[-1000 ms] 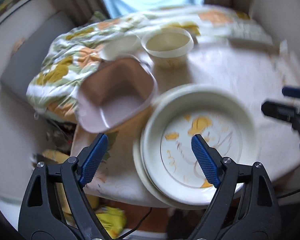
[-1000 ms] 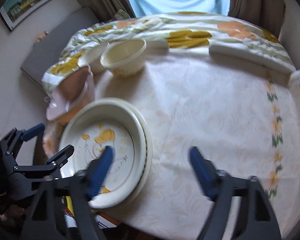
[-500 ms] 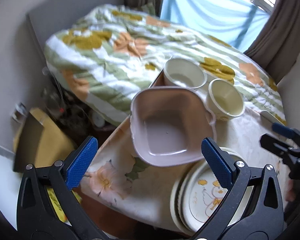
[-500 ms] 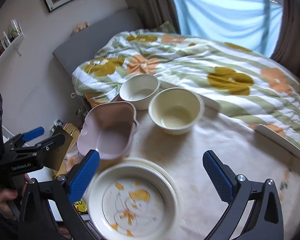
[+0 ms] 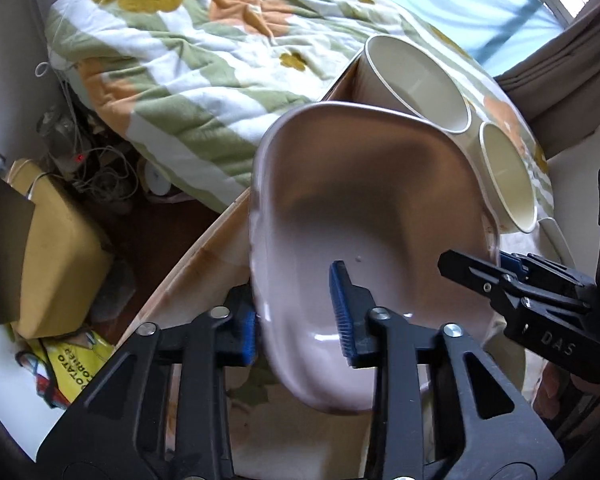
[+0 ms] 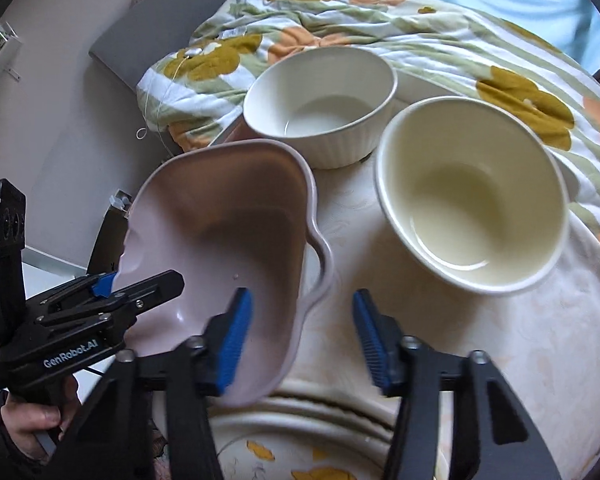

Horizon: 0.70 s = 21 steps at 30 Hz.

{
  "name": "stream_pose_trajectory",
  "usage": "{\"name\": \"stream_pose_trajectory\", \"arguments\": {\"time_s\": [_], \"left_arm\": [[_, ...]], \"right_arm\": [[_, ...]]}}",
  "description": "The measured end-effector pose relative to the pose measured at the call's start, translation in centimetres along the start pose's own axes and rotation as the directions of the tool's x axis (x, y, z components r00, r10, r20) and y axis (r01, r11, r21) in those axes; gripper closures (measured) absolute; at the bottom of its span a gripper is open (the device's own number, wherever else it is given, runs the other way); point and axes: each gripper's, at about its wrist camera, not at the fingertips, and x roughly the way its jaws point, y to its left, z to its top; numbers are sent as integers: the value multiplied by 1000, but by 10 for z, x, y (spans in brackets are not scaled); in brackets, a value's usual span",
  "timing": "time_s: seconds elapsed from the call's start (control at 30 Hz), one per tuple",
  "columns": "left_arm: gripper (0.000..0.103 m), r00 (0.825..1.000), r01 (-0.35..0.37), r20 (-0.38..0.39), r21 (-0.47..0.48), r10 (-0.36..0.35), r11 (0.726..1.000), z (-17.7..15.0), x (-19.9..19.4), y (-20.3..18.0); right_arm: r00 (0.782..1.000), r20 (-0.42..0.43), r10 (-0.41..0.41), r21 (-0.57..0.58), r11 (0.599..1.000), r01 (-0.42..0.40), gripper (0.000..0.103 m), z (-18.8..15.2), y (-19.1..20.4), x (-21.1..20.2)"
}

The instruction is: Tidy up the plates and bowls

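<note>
A pink square bowl (image 5: 364, 216) with a lobed handle is tilted above the table's left edge; it also shows in the right wrist view (image 6: 224, 240). My left gripper (image 5: 296, 320) is shut on its near rim, one finger outside and one inside. My right gripper (image 6: 300, 336) straddles the bowl's right rim, jaws narrowed but apart from it. A white ribbed bowl (image 6: 320, 100) and a cream bowl (image 6: 472, 192) stand behind. Stacked cream plates (image 6: 308, 436) with yellow marks lie at the near edge.
The table (image 6: 540, 340) has a pale patterned cloth. A bed with a flowered quilt (image 5: 188, 48) lies just behind it. Boxes, cables and a yellow bag (image 5: 60, 240) sit on the floor left of the table.
My left gripper moved in and closed on the pink bowl's rim, tilting it up. My right gripper came forward and narrowed around the bowl's other rim.
</note>
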Motion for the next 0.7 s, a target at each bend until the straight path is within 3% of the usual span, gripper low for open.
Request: {"name": "stream_pose_trajectory", "arguments": {"time_s": [0.1, 0.47, 0.7], "left_arm": [[79, 1000, -3, -5, 33, 3, 999, 4, 2, -1], [79, 998, -56, 48, 132, 50, 990, 3, -27, -9], [79, 993, -63, 114, 185, 42, 981, -8, -75, -41]], "right_arm": [[1000, -3, -8, -2, 1000, 8, 90, 3, 2, 6], [999, 52, -13, -17, 1000, 14, 91, -5, 14, -9], [989, 149, -15, -16, 1000, 17, 91, -20, 21, -61]]}}
